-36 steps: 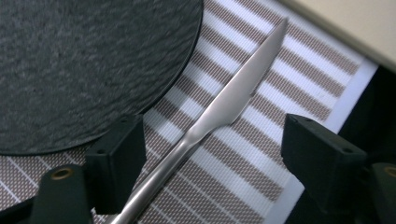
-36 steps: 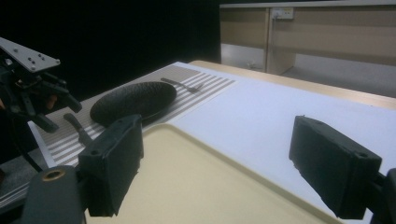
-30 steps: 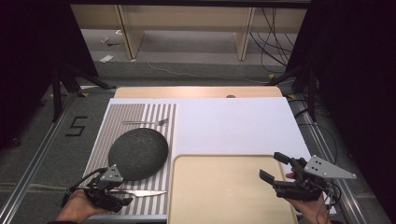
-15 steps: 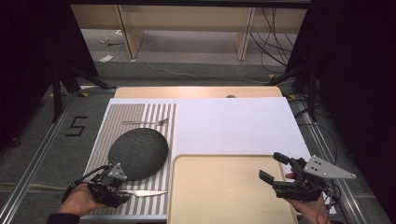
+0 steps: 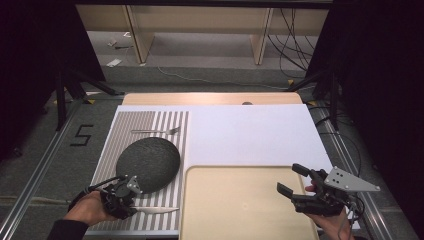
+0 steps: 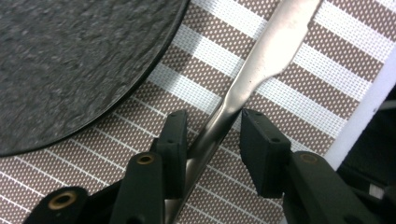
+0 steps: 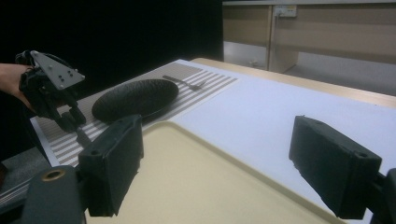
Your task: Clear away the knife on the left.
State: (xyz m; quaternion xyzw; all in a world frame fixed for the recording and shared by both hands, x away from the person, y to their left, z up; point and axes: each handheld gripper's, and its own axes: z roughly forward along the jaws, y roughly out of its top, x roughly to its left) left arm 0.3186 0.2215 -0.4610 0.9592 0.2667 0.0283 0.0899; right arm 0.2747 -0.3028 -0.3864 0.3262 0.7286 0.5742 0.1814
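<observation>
A steel table knife (image 5: 156,210) (image 6: 275,46) lies on the striped placemat (image 5: 170,192) near the front edge, just below a dark round plate (image 5: 148,162) (image 6: 70,60). My left gripper (image 5: 131,210) (image 6: 212,121) straddles the knife's handle. Its jaws have just been closing, with the handle between them; one pad lies against it and a narrow gap shows at the other. My right gripper (image 5: 289,178) (image 7: 219,154) hovers open over the right side of the beige tray (image 5: 235,210), with nothing between its pads.
A fork (image 5: 156,131) (image 7: 187,82) lies across the placemat behind the plate. A white mat (image 5: 250,135) covers the table's middle and right. The right gripper view also shows the left gripper (image 7: 70,116) beside the plate (image 7: 135,98).
The left gripper has shifted slightly forward along the knife and its jaws have narrowed around the handle. The right gripper has stayed put.
</observation>
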